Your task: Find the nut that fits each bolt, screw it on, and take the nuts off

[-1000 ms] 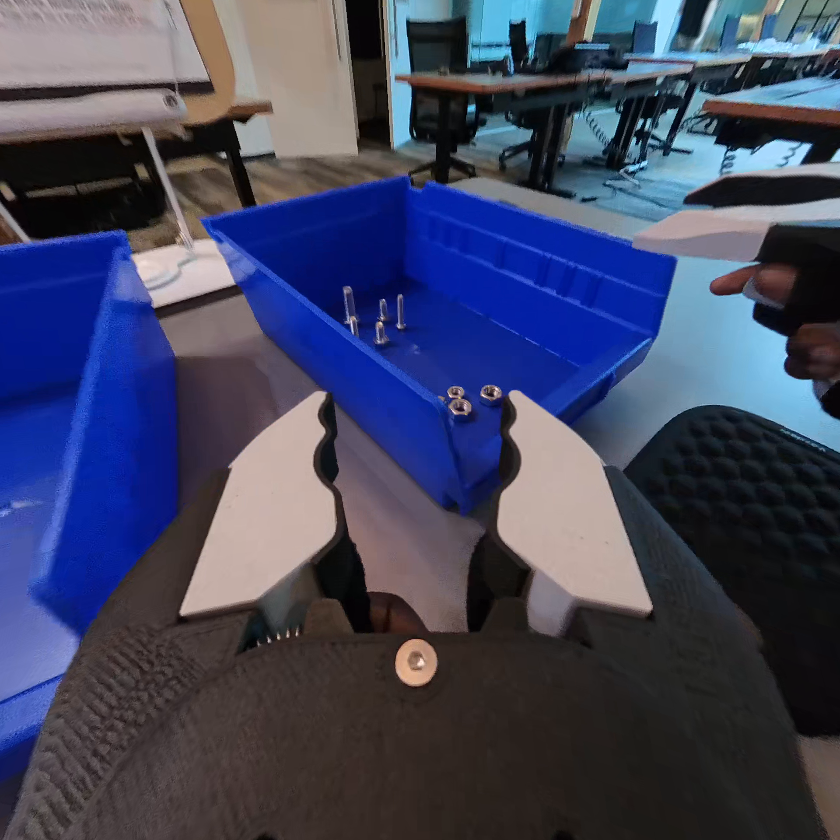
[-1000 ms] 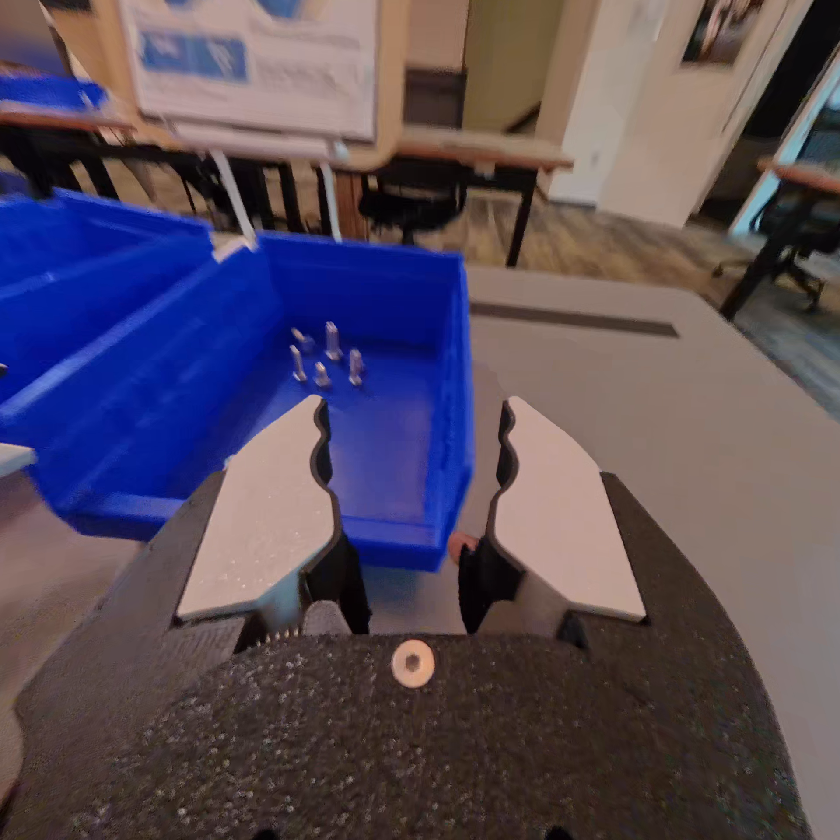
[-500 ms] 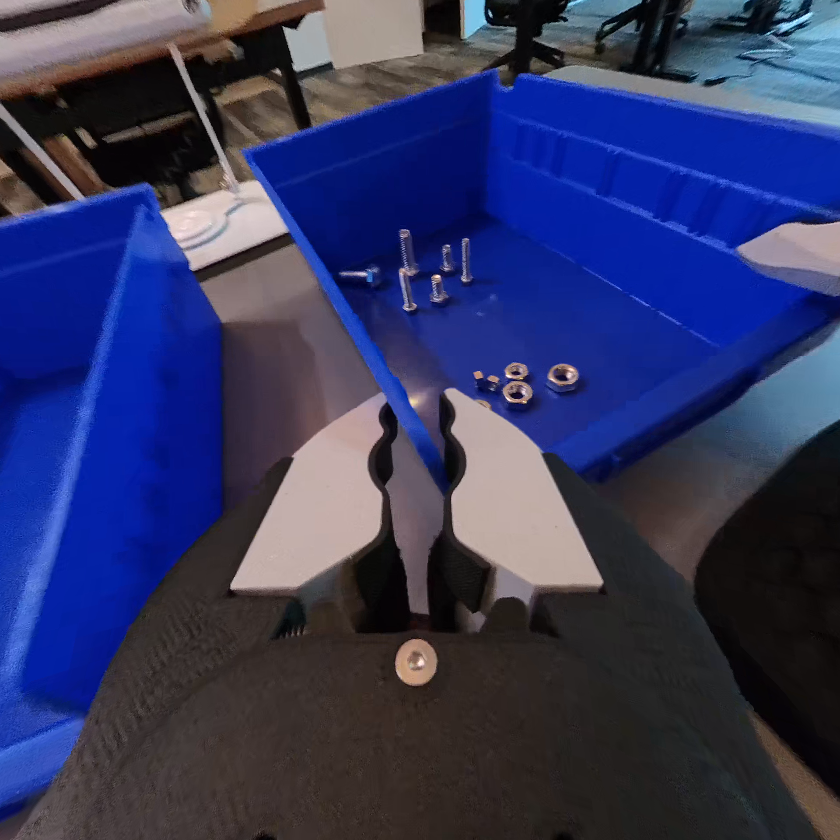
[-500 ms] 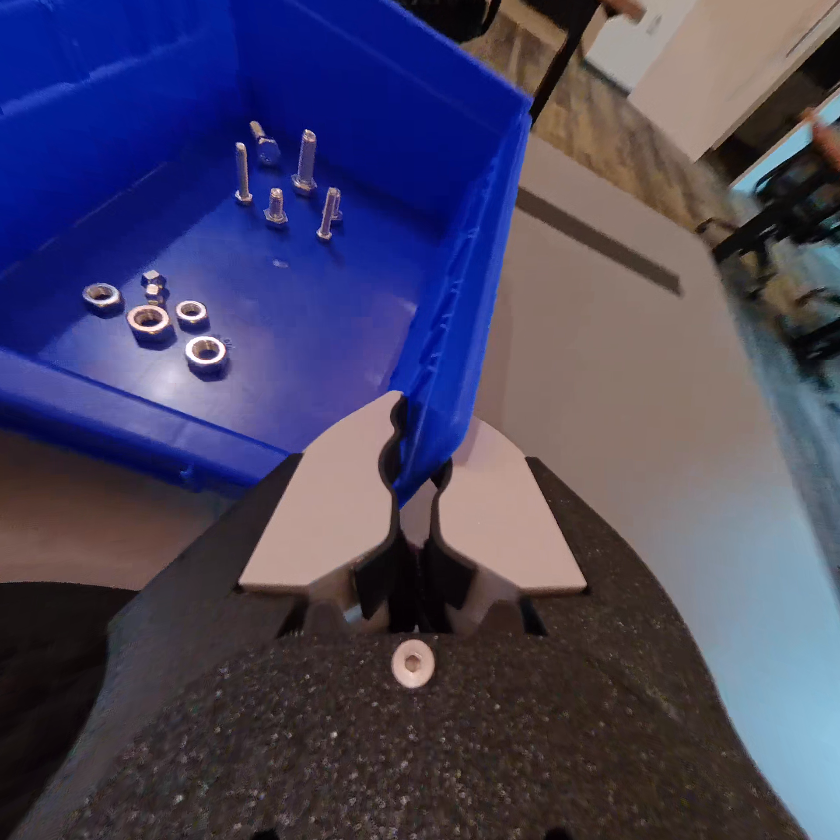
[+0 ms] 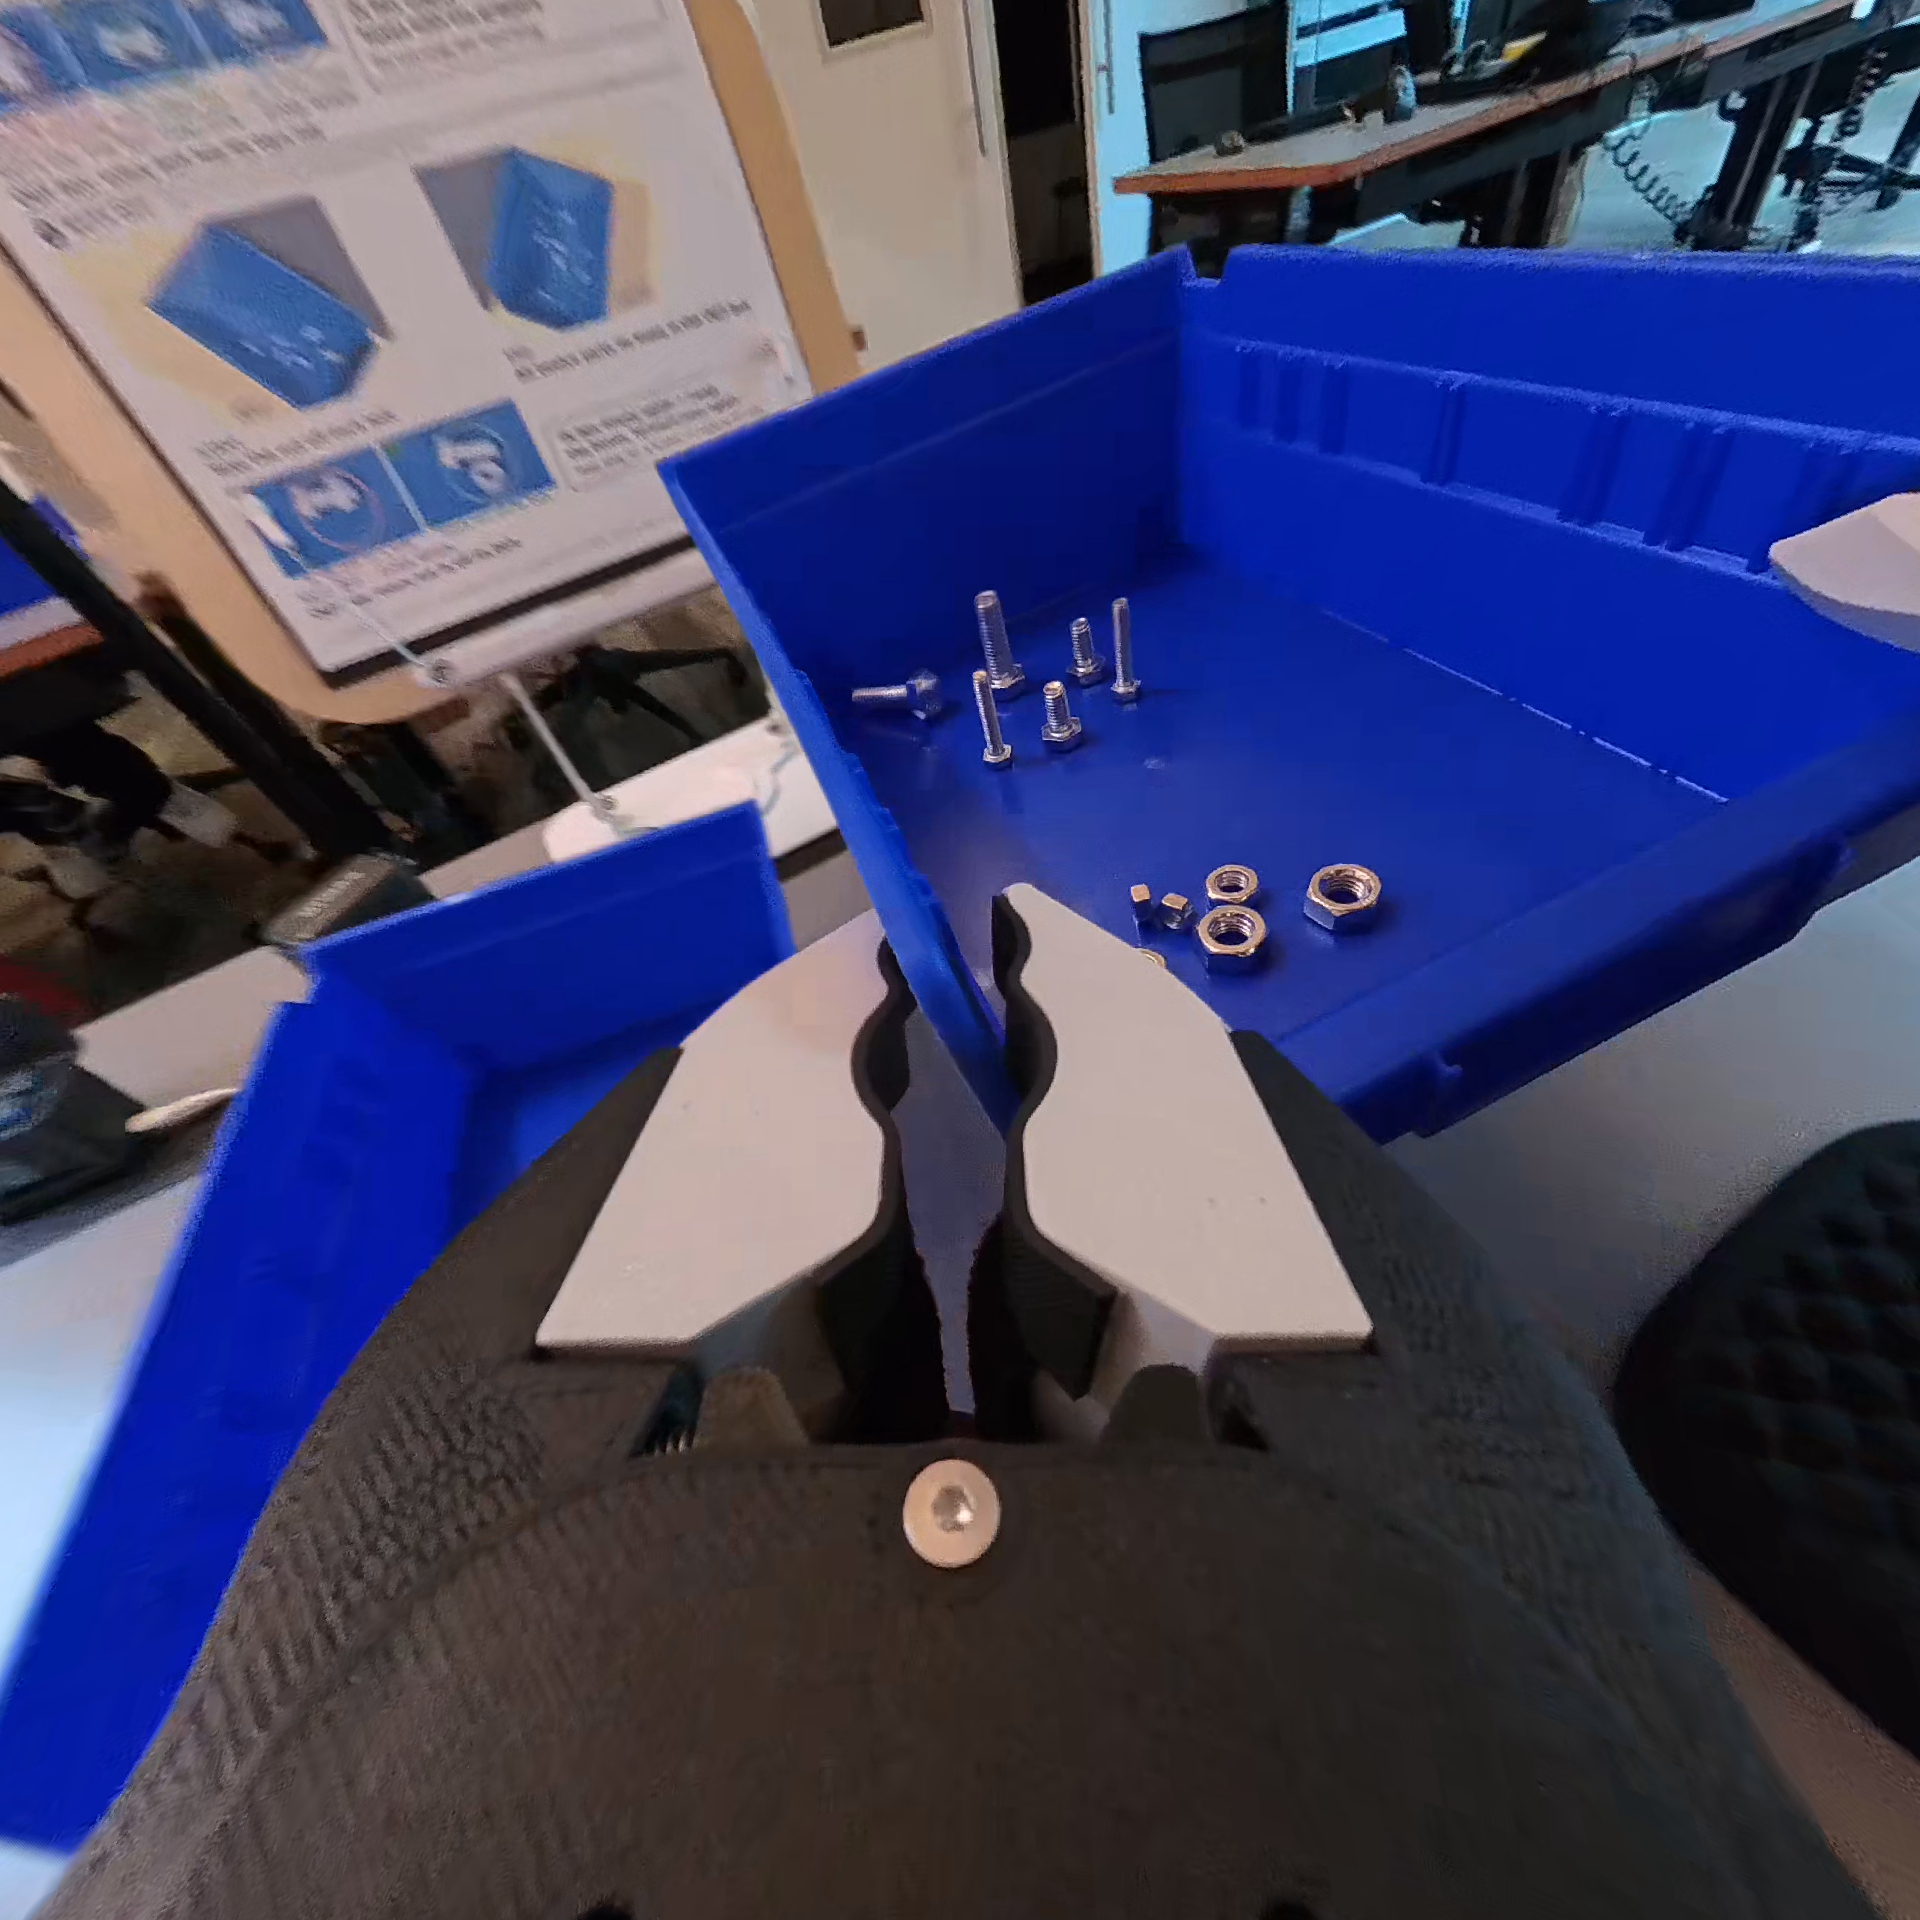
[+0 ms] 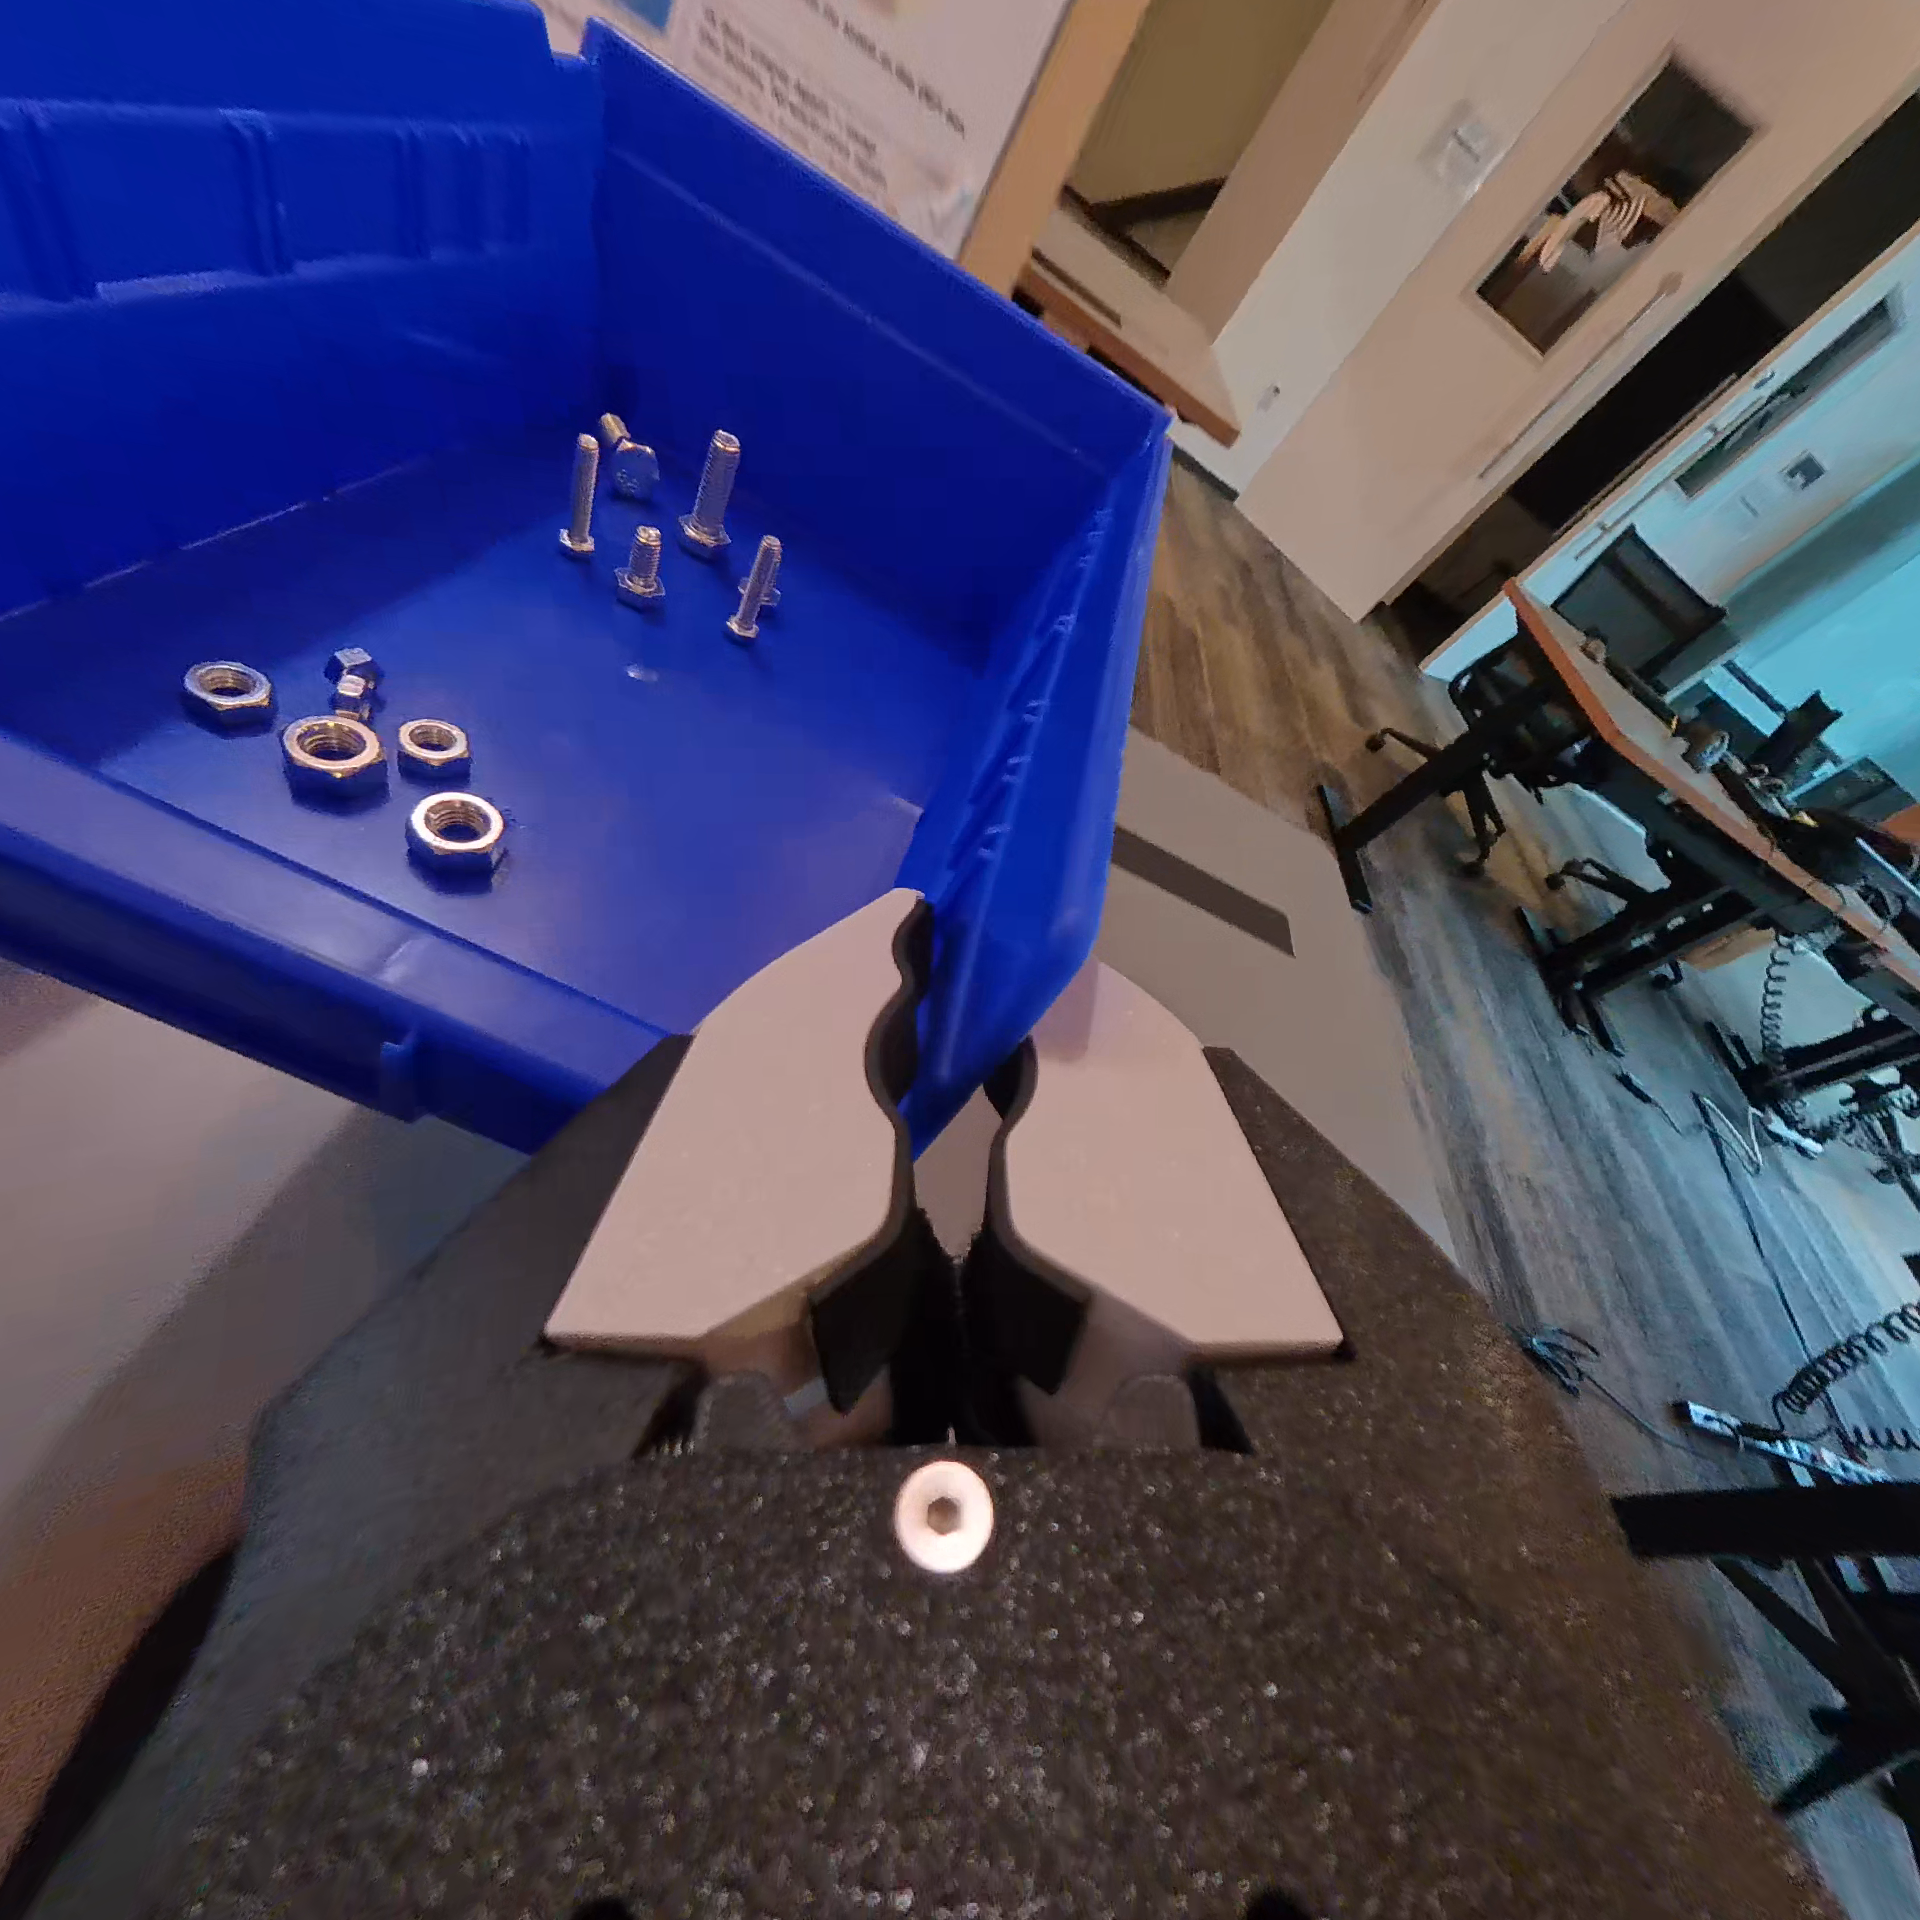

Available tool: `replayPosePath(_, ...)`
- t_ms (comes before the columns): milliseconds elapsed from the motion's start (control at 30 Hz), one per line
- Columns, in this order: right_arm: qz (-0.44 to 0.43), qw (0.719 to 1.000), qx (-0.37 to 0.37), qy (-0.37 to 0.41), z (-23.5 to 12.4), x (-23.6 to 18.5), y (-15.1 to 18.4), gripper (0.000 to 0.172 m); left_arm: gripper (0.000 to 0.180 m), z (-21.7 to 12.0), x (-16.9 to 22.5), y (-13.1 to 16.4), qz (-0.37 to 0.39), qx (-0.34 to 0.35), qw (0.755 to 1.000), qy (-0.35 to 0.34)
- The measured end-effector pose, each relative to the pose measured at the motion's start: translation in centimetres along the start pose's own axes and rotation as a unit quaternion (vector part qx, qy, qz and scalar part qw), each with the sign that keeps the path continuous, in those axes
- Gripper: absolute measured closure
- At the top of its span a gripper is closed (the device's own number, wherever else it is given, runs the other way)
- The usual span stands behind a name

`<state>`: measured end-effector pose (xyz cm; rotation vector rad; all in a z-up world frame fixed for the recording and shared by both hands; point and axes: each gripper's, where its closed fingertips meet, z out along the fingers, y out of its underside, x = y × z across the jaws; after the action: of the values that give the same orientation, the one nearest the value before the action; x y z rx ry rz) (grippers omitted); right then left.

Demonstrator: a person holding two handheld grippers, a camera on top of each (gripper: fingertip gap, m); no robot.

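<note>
Steel hex nuts point(image 5: 1231, 928) lie near the front of the blue plastic bin point(image 5: 1558, 436), steel bolts point(image 5: 1049, 675) farther back. Left gripper point(image 5: 945, 935) pinches its left wall, right gripper point(image 6: 971, 966) its right wall, jaws nearly closed.

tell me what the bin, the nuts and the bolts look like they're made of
Blue bin: looks like moulded plastic, with a matte surface and ribbed walls.
Nuts: metal, probably plated steel, bright and mirror-shiny.
Bolts: the same silvery metal, with threaded shanks that catch the light.
</note>
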<state>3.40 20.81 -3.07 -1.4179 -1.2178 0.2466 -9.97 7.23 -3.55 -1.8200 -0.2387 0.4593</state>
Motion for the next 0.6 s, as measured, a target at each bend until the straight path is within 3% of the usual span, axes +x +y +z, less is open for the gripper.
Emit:
replayPosePath(133,0.001,0.999,0.041,-0.020,0.0,-2.4,-5.0,0.164,0.167,-3.2,-4.4,-1.8,0.010,0.014,0.999,-0.046)
replayPosePath(267,-0.004,0.995,0.083,-0.060,0.3,-6.8,-10.0,0.164,0.167,-7.2,-9.8,-1.9,0.005,0.014,0.995,-0.099)
replayPosePath(600,-0.021,0.967,0.166,-0.194,0.3,-23.6,-19.4,0.163,0.167,-19.7,-22.7,2.8,0.010,-0.027,0.969,-0.246)
